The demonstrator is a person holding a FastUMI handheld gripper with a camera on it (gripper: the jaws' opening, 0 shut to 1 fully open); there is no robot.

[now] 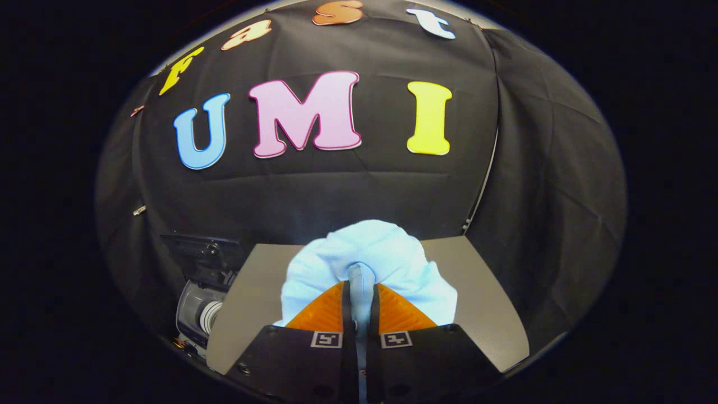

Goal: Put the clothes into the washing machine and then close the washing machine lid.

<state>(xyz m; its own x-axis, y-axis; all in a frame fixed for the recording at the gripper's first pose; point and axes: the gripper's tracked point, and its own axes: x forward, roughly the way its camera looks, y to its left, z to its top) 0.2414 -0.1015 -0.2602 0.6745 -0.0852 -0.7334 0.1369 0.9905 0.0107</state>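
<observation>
While my gripper [359,306] pinches a fold of the soft, light, pale-blue cloth garment [370,264] above the grey table [482,303], both fingers clamp it; the bunched middle seems the best hold.

The gripper [360,306] was built on two broad, dark, wedge-shaped housings, each marked near its inner edge with a small square black-and-white tag. Round screw heads were set into the housings' outer corners. Ribbed fingers [322,311] were mounted ahead.
</observation>
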